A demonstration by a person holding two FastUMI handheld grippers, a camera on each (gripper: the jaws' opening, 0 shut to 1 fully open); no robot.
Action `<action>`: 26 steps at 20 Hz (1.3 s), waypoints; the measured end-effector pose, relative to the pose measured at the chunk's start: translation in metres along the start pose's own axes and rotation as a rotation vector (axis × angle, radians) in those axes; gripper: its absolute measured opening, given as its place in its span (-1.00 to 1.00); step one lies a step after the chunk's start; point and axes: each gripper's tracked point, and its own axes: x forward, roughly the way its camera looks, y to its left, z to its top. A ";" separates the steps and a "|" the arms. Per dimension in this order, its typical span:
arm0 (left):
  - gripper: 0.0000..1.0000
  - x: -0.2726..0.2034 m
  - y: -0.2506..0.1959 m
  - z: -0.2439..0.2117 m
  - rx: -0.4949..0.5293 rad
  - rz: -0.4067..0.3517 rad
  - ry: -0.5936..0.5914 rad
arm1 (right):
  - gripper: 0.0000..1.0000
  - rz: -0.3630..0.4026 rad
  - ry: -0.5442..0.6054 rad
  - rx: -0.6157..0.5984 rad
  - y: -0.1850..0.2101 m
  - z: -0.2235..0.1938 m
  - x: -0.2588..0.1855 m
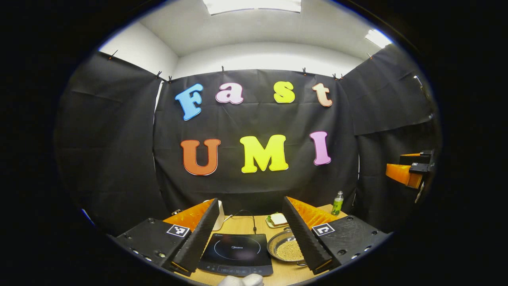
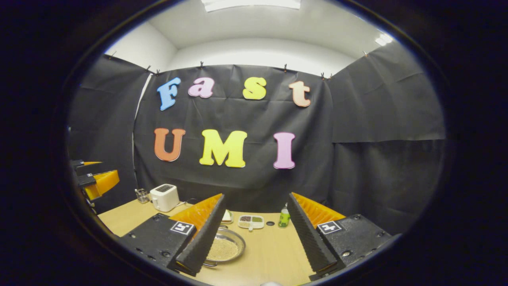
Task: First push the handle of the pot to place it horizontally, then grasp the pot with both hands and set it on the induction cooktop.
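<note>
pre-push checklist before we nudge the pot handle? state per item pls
1. Left gripper open, nothing between its fingers: ok.
2. Right gripper open, nothing between its fingers: ok.
3. Induction cooktop top bare, ready for the pot: ok.
4. Pot on the table, small beige grains inside, apart from both grippers: ok.
5. Pot handle direction: mostly hidden behind the fingers, cannot tell.
6. Path from pot to cooktop: they sit side by side with bare table between: ok.
</note>
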 end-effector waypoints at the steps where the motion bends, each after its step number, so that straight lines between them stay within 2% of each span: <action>1: 0.92 0.000 0.002 -0.002 -0.001 0.006 0.002 | 0.84 0.040 0.014 -0.006 0.010 -0.001 0.004; 2: 0.92 0.000 0.004 -0.004 -0.005 0.015 0.003 | 0.69 0.089 0.037 -0.016 0.024 -0.008 0.008; 5: 0.92 -0.001 0.012 -0.011 -0.022 0.043 0.015 | -0.03 0.265 0.152 -0.040 0.067 -0.035 0.019; 6: 0.92 -0.001 0.014 -0.013 -0.027 0.050 0.016 | -0.17 0.297 0.181 -0.042 0.077 -0.043 0.023; 7: 0.92 -0.002 0.015 -0.016 -0.028 0.057 0.021 | -0.50 0.311 0.216 -0.043 0.083 -0.055 0.029; 8: 0.92 -0.003 0.020 -0.019 -0.025 0.069 0.027 | -0.63 0.331 0.248 -0.037 0.090 -0.066 0.030; 9: 0.92 -0.005 0.024 -0.022 -0.026 0.082 0.031 | -0.94 0.365 0.298 -0.020 0.105 -0.080 0.034; 11: 0.92 -0.008 0.032 -0.026 -0.033 0.106 0.038 | -0.92 0.431 0.368 -0.001 0.130 -0.106 0.038; 16: 0.93 -0.013 0.050 -0.049 -0.038 0.160 0.073 | -0.93 0.528 0.592 0.016 0.170 -0.194 0.046; 22: 0.92 -0.018 0.060 -0.069 -0.047 0.192 0.111 | -0.93 0.536 0.799 0.010 0.196 -0.284 0.054; 23: 0.92 -0.018 0.061 -0.071 -0.047 0.196 0.117 | -0.98 0.537 0.828 0.016 0.199 -0.295 0.054; 26: 0.92 -0.019 0.066 -0.074 -0.047 0.207 0.124 | -0.93 0.522 0.906 0.019 0.207 -0.330 0.054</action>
